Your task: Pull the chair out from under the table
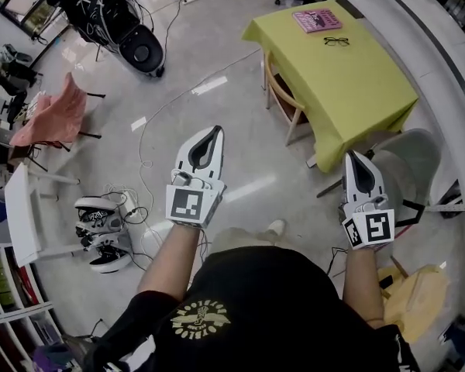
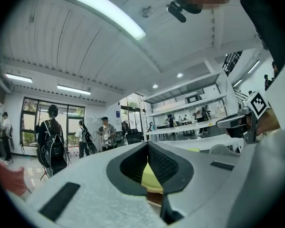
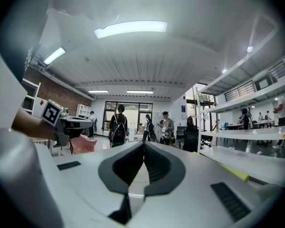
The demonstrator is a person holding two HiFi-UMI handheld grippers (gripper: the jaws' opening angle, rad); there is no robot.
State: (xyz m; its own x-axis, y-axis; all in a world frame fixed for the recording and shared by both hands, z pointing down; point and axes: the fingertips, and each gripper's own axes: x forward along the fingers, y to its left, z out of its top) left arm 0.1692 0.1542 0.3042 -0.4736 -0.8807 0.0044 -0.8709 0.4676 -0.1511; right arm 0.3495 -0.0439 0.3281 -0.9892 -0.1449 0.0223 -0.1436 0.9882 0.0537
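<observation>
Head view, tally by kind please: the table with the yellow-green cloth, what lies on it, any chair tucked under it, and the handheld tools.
table with yellow-green cloth: 1
pink book: 1
pair of glasses: 1
wooden chair, tucked under the table: 1
tools: 2 (left tool, right tool, both shut and empty)
Total: 6

**A:** Anyone spotting any readable text in this one?

**B:** Nope, nothing's reading clearly for me. The cubes on the left gripper (image 1: 215,132) and right gripper (image 1: 354,156) are only showing black-and-white square marker patterns, no letters or numbers. The pink book (image 1: 317,20) on the yellow table (image 1: 349,84) is showing some cover print, but it's coming out too small to read. The yellow emblem (image 1: 200,318) on the black shirt (image 1: 279,301) is blurring out too.
</observation>
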